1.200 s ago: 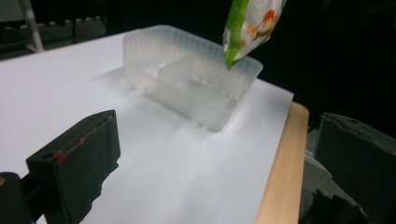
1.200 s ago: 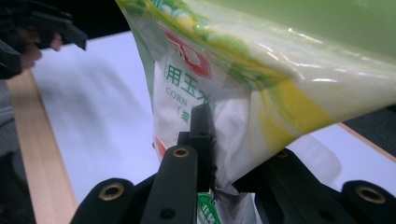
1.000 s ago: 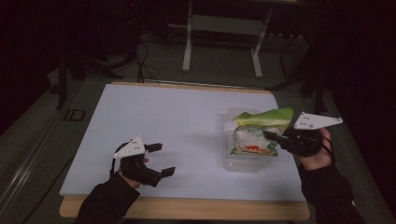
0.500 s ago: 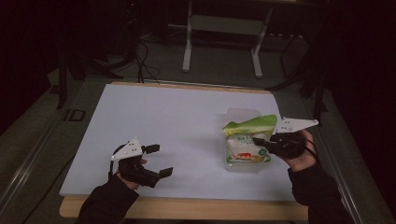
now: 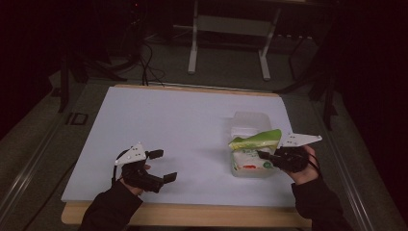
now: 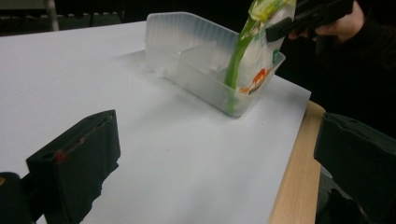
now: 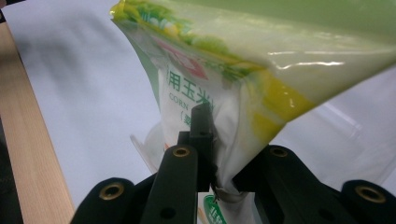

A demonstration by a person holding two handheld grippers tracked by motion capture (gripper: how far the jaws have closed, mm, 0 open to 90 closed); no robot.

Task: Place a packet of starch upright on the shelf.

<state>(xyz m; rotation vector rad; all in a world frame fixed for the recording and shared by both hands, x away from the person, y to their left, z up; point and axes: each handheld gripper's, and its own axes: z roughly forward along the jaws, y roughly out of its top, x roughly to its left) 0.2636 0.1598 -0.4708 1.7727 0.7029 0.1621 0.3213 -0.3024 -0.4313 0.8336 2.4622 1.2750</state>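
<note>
Presently: right gripper point(image 5: 262, 155) clamped on pouch point(image 5: 254, 150) over bin point(image 5: 250, 122), tabletop point(image 5: 183, 125) 4 o'clock; left gripper point(image 5: 163, 166) jaws apart, 7 o'clock.

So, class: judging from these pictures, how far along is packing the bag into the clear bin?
Done: the right gripper is shut on the green-and-white bag, whose lower end is already inside the near compartment of the clear plastic bin. In hand: lowering it in; its top stands above the rim. Left: seating the bag and letting go. The left gripper sits open, apart on the white table cover.
</note>
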